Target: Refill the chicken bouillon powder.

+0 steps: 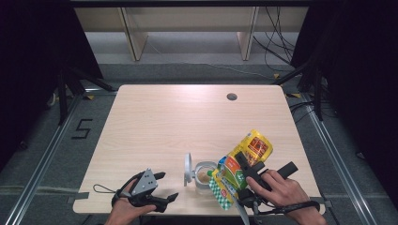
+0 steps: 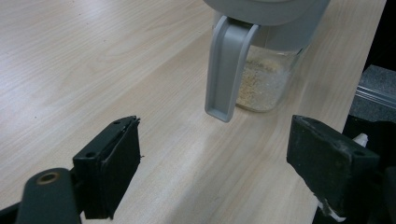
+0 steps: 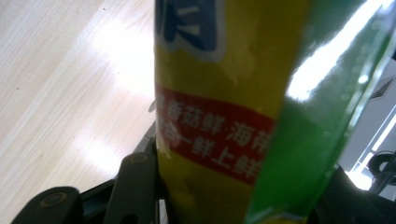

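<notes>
My left gripper [image 1: 165, 186] idled with its jaws wide and empty, the jar [image 2: 266, 79] just ahead. My right gripper [image 1: 251, 165] clamped the seasoning pouch [image 1: 237, 169], tilted above it; some granules were in, pouring unfinished.

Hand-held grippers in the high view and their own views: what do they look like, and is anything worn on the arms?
Both are black. The left hand-held gripper carries a grey three-cornered plate with small holes and trails a thin black cable loop. Its pads are flat black blocks. The right hand-held gripper has a black strap at the wrist. Forearms are bare, no sleeves.
</notes>
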`<state>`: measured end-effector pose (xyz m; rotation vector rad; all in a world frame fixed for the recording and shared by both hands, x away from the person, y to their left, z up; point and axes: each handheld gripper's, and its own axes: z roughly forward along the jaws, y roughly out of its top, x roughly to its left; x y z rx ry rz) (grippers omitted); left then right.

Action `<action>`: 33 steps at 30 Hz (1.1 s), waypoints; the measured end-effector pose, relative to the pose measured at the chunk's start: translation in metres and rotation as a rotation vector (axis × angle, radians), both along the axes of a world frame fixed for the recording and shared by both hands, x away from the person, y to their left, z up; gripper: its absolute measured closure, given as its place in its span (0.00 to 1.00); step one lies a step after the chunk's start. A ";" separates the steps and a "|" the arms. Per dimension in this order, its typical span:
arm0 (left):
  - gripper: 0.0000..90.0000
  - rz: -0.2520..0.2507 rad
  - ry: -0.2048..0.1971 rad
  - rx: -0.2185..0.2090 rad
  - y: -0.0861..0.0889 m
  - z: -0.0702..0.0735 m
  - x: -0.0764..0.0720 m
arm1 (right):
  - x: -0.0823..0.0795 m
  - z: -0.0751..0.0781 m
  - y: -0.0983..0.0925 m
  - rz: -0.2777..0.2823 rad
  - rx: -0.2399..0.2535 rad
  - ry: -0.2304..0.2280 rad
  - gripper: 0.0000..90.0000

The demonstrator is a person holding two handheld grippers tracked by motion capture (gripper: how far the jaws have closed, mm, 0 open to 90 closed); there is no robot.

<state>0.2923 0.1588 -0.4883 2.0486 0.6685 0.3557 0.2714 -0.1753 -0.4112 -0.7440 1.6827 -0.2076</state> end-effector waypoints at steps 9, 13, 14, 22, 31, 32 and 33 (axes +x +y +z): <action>0.19 0.001 0.000 0.003 0.000 0.000 0.000 | 0.000 0.001 -0.002 -0.005 0.000 -0.007 0.64; 0.19 0.000 0.000 0.000 0.000 0.000 0.000 | 0.000 0.001 -0.002 -0.005 -0.001 -0.005 0.64; 0.19 0.006 0.008 -0.029 -0.002 -0.001 -0.001 | 0.000 0.000 -0.002 -0.002 0.001 -0.004 0.64; 0.19 0.004 0.003 -0.020 -0.001 0.000 0.000 | 0.000 0.001 -0.002 -0.004 -0.002 -0.006 0.64; 0.19 0.011 0.014 -0.046 -0.002 -0.001 -0.001 | 0.001 0.000 -0.002 -0.007 -0.004 -0.001 0.64; 0.19 0.007 0.003 -0.016 -0.001 0.000 -0.001 | 0.001 0.000 -0.002 -0.007 -0.004 0.001 0.64; 0.19 0.007 0.006 -0.027 -0.001 0.000 -0.001 | 0.001 0.001 -0.003 -0.007 -0.002 0.002 0.64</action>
